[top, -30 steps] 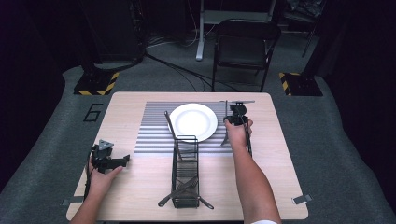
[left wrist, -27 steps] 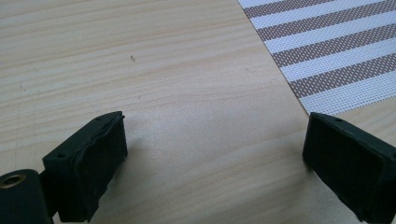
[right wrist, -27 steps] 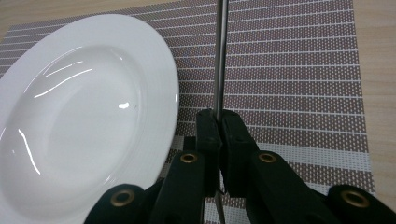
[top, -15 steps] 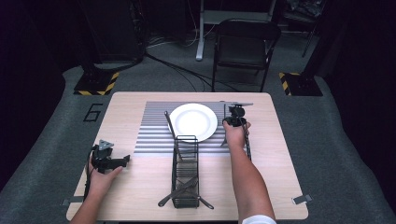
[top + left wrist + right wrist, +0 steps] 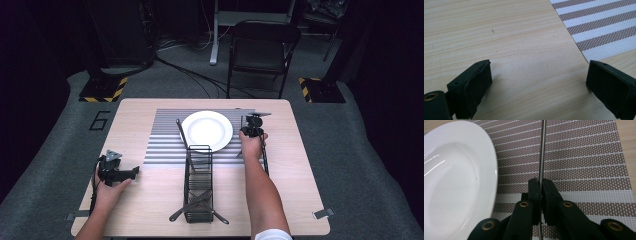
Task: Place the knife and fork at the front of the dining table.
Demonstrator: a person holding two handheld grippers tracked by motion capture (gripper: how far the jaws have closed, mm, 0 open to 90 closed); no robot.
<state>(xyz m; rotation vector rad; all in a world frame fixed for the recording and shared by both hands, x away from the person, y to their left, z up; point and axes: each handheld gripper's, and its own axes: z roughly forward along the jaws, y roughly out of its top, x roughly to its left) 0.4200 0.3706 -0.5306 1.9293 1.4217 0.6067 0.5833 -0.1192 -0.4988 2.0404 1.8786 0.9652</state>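
A white plate lies on a striped placemat at the table's far middle. Just right of the plate, my right gripper is shut on a thin metal utensil, seen edge-on and low over the mat; I cannot tell which kind it is. My left gripper rests open on the bare wood near the table's left front, its jaws wide apart with nothing between them, next to the placemat's corner.
A black wire cutlery rack stands in front of the plate, with dark utensils crossed at its near end. Another dark utensil lies on the mat left of the plate. A folding chair stands beyond the table.
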